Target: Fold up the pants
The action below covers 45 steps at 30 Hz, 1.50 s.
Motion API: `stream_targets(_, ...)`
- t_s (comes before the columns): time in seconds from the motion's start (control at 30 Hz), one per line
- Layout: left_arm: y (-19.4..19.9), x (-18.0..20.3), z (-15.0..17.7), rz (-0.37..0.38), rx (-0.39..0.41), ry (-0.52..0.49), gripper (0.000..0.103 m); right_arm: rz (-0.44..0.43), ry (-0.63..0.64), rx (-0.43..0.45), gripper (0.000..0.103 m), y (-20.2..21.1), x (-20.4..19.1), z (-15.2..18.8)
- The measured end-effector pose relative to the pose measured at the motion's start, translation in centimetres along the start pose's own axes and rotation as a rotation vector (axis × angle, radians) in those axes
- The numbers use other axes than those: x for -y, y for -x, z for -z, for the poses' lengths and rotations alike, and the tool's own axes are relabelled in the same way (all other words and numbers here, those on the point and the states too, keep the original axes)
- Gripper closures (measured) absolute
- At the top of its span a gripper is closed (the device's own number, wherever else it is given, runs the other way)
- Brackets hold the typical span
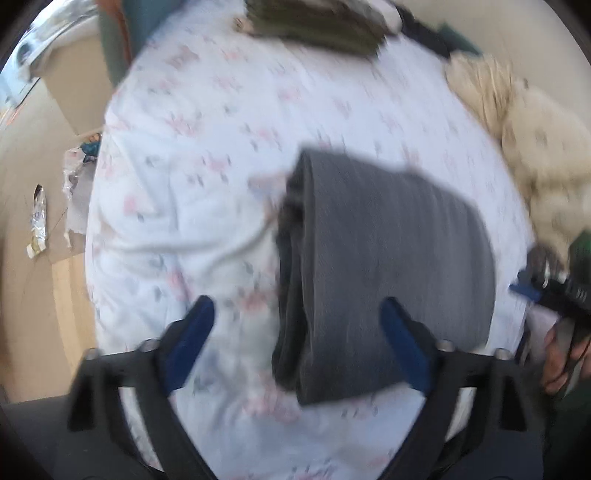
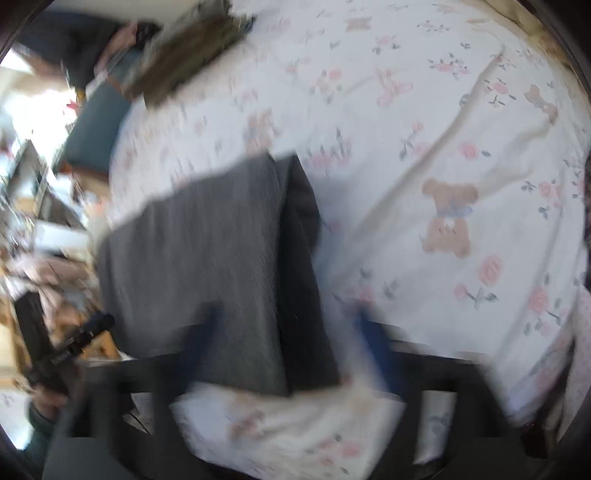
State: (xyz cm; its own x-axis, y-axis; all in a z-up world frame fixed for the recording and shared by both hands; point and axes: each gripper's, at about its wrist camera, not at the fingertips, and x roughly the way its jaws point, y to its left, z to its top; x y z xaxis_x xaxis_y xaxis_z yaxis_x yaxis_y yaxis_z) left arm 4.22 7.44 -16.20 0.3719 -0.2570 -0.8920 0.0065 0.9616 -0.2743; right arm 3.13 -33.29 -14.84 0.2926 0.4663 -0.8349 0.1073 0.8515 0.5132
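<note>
Grey pants (image 1: 384,258) lie folded into a thick rectangle on the flowered white bedsheet (image 1: 207,147). In the left wrist view my left gripper (image 1: 297,310) is open above the pants' near left edge, with nothing between its blue pads (image 1: 192,332). The right gripper shows at that view's right edge (image 1: 535,291), held in a hand. In the blurred right wrist view the pants (image 2: 207,266) lie in the middle, and my right gripper (image 2: 291,325) is open over their near edge, empty. The left gripper shows at the left edge (image 2: 74,343).
A folded olive-green garment (image 1: 317,26) lies at the far side of the bed, also in the right wrist view (image 2: 184,55). A cream blanket (image 1: 524,129) is bunched at the right. Cardboard (image 1: 70,88) and litter lie on the floor to the left.
</note>
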Motion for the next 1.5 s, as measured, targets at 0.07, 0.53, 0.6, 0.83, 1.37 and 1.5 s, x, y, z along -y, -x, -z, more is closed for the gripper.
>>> stream_targets(0.07, -1.5, 0.1, -0.9, 0.016, -0.025, 0.021, 0.009, -0.02, -0.009, -0.024, 0.008, -1.6, -0.2, -1.0)
stream_targets(0.53, -8.8, -1.9, -0.8, 0.234, -0.168, 0.153, 0.019, -0.153, -0.036, -0.147, 0.025, -10.6, 0.2, -1.8)
stream_targets(0.6, -8.9, -1.8, -0.8, 0.284, -0.181, 0.158, 0.035, -0.178, -0.036, -0.163, 0.03, -11.0, -0.2, -1.2)
stream_targets(0.83, -5.1, 0.4, -1.1, 0.272, -0.111, 0.059, 0.076, -0.178, 0.036, -0.072, 0.069, -8.0, -2.4, -0.5)
stream_targets(1.37, 6.9, 3.5, -25.3, 0.294, 0.24, -0.033, 0.076, -0.231, 0.281, 0.275, 0.069, 1.1, -17.5, -21.1)
stream_targets(1.5, 6.0, 3.9, -35.7, 0.269, 0.292, -0.027, 0.076, -0.201, 0.32, 0.316, 0.069, -0.6, -22.4, -31.2)
